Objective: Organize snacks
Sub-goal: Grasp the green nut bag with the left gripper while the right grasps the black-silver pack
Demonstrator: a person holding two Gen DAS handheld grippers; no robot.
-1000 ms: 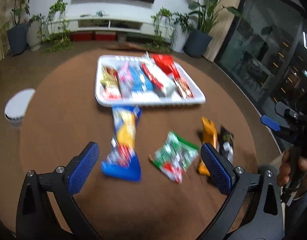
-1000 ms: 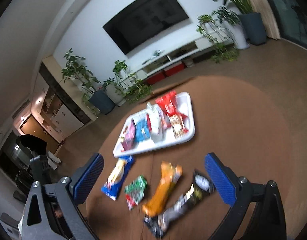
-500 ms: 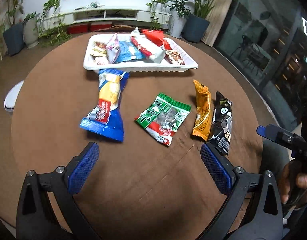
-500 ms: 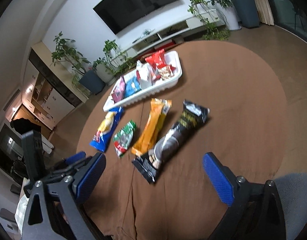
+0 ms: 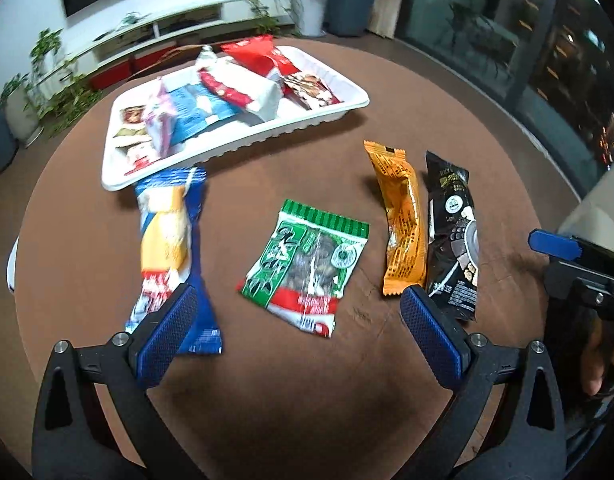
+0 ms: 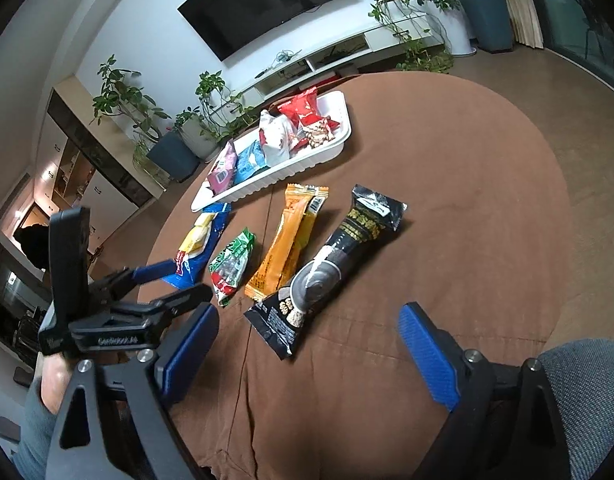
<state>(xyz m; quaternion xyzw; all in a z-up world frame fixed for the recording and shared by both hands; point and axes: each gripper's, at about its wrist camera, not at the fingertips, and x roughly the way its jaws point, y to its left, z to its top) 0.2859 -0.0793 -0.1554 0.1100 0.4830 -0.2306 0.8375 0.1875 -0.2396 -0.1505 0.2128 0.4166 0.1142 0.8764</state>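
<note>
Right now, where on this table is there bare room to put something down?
The brown tablecloth is bare to the right of the black packet and the white tray, out to the table edge. The near strip by both grippers is bare too. It is crowded inside the tray and along the row from the blue packet to the black one.

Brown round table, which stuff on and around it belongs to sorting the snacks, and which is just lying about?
Belongs to the job:
- white plastic tray with snacks already in it
- blue and yellow snack packet
- green and red nut packet
- orange snack bar
- black snack bar

Just lying about:
- black wall television
- potted plants
- white media shelf
</note>
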